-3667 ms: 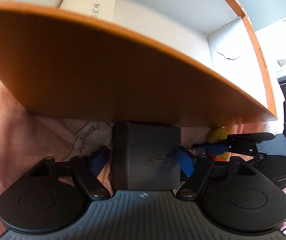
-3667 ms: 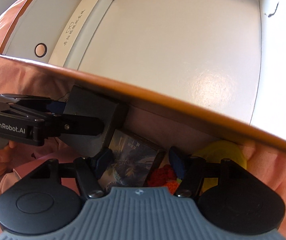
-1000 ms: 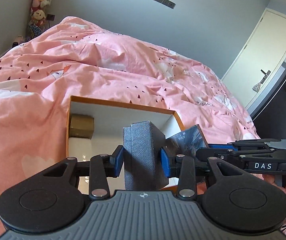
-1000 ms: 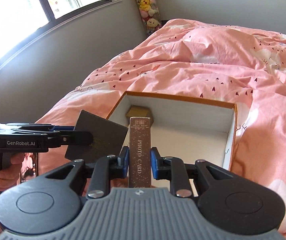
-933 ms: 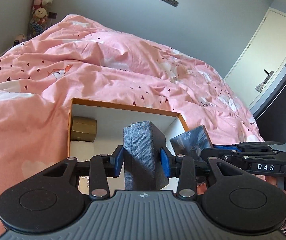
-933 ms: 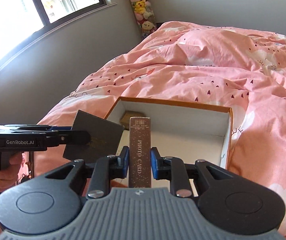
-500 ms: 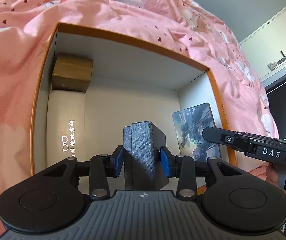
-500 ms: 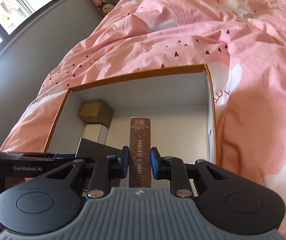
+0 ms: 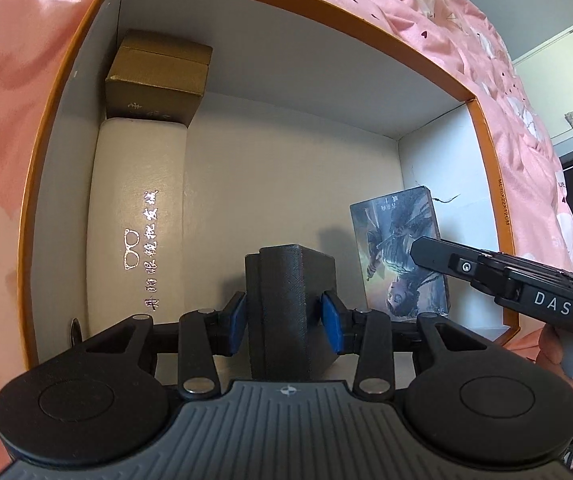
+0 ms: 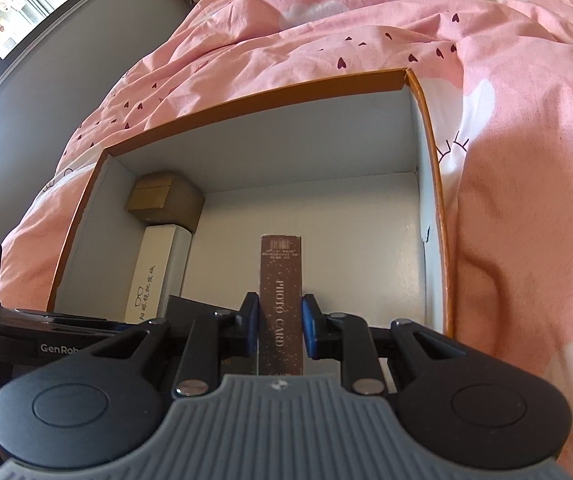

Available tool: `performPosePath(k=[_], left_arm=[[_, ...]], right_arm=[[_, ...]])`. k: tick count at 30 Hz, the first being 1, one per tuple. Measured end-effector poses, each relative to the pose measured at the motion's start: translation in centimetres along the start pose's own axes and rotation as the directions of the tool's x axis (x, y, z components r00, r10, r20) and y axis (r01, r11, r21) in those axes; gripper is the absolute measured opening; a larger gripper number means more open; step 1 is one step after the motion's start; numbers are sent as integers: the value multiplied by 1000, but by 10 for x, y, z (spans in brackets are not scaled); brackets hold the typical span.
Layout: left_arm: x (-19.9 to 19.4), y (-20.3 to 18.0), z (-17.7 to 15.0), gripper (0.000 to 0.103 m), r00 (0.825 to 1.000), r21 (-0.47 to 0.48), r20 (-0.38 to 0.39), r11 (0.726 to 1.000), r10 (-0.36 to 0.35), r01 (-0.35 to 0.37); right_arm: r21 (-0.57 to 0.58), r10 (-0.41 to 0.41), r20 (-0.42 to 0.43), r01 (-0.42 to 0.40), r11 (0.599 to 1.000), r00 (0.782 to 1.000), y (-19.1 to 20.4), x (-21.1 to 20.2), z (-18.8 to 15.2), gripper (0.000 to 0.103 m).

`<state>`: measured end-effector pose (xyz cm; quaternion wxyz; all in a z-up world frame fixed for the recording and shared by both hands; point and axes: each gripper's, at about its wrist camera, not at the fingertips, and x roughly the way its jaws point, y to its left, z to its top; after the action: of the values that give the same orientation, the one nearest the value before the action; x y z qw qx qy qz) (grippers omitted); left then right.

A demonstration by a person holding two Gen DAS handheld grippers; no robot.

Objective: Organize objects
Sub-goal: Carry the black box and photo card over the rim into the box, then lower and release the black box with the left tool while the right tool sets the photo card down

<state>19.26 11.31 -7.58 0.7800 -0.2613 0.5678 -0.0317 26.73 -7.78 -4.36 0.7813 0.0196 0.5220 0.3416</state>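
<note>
Your orange box (image 9: 490, 184) sits on the pink bed (image 10: 506, 160) under a window (image 10: 18, 4); left jaws clamp the dark case (image 9: 286, 300), right jaws the photo-card box (image 10: 281, 300).

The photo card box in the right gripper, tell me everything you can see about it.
The photo card box is a slim brown carton with speckled sides, PHOTO CARD printed along its narrow edge and a small label at the far end. Its broad face shows dark illustrated figure artwork. The right gripper is shut on it, blue pads pressing both broad faces. It stands on edge inside the orange box, near the right wall, above the white floor; whether it touches the floor cannot be told.
</note>
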Motion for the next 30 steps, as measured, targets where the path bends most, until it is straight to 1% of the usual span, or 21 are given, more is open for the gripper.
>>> performPosePath(k=[2, 5, 8, 16, 21, 24, 27, 30], left_arm=[[-3, -1, 0, 47, 999, 10, -1, 999, 38, -38], [-8, -9, -3, 47, 993, 66, 24, 991, 114, -115], [-15, -12, -5, 47, 988, 96, 48, 984, 149, -153], [-31, -15, -2, 47, 981, 109, 119, 980, 151, -164], [-36, -12, -2, 47, 981, 124, 127, 978, 150, -166], [-34, -15, -2, 46, 978, 141, 134, 974, 160, -178], [-30, -20, -4, 45, 977, 174, 136, 967, 164, -187], [-25, -26, -8, 42, 978, 227, 132, 955, 162, -189]], right_arm=[[0, -1, -5, 1, 1000, 1000, -1, 3, -1, 24], [-4, 1, -12, -2, 1000, 1000, 0, 6, -2, 24], [-13, 2, -21, -2, 1000, 1000, 3, 9, -5, 24], [-8, -6, -51, 6, 1000, 999, 12, 19, -7, 24], [19, 39, -78, -38, 999, 996, 21, 25, -9, 24], [13, 37, -86, -36, 999, 996, 27, 29, -11, 24], [13, 34, -92, -33, 999, 995, 27, 31, -11, 24], [36, 38, -111, -34, 999, 993, 21, 33, -8, 24]])
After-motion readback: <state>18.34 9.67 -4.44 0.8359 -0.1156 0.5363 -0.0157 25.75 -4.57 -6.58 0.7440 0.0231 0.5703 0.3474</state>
